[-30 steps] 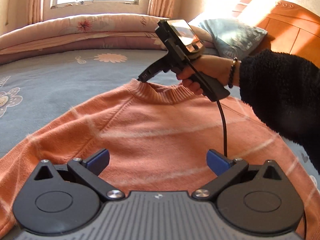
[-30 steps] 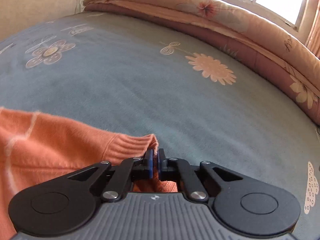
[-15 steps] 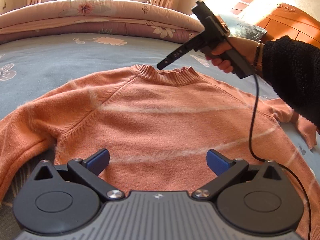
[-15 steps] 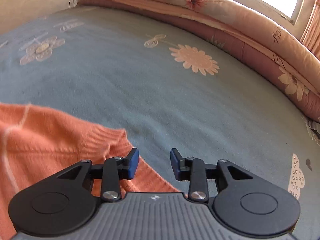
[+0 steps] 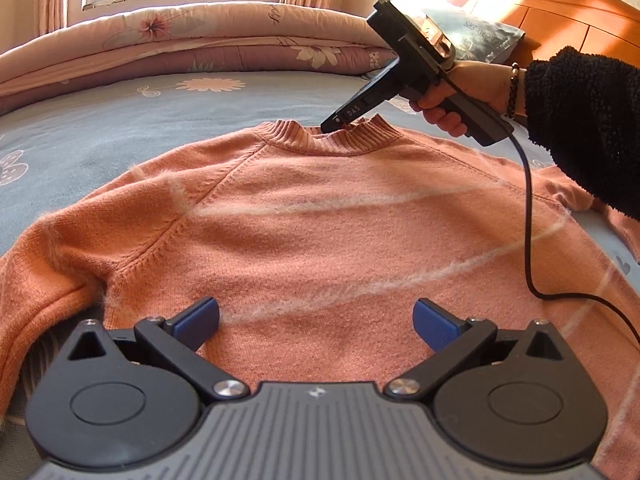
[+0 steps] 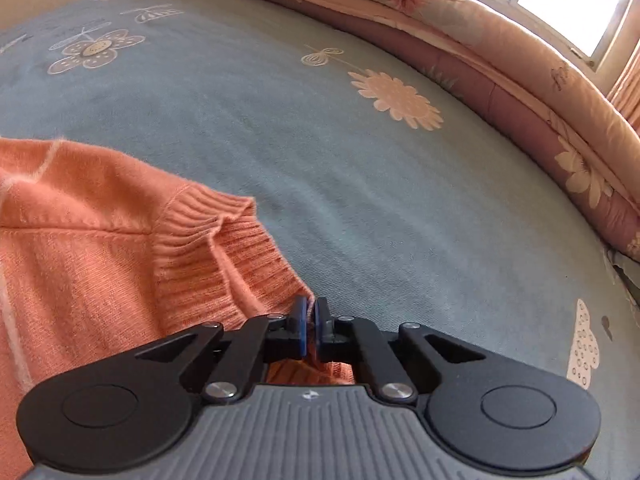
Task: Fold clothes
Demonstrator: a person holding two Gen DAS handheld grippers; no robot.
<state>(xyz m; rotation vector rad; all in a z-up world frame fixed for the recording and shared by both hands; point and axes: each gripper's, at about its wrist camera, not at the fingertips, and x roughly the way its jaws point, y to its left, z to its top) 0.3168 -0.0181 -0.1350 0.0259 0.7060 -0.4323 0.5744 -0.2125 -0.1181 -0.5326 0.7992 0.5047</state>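
An orange knit sweater (image 5: 320, 220) with thin pale stripes lies front up and spread out on the blue flowered bed sheet (image 6: 320, 140). My left gripper (image 5: 316, 320) hovers open over the sweater's lower body, with nothing between its blue pads. A hand in a black fleece sleeve (image 5: 580, 120) holds my right gripper (image 5: 336, 122) at the far rim of the ribbed collar (image 5: 344, 142). In the right wrist view that gripper (image 6: 309, 320) is shut, with the collar's ribbed edge (image 6: 240, 248) pinched between its pads. The sweater's right sleeve is partly hidden behind the arm.
A rolled pink flowered quilt (image 5: 200, 40) lies along the far side of the bed under a window. A blue pillow (image 5: 480, 36) and a wooden headboard (image 5: 580, 12) are at the back right. The right gripper's black cable (image 5: 528, 220) hangs over the sweater.
The right gripper let go of the collar, opened, moved along the rim and shut on the ribbing again. The collar, lifted before, now lies low on the sheet. The left gripper sank slightly and stayed open.
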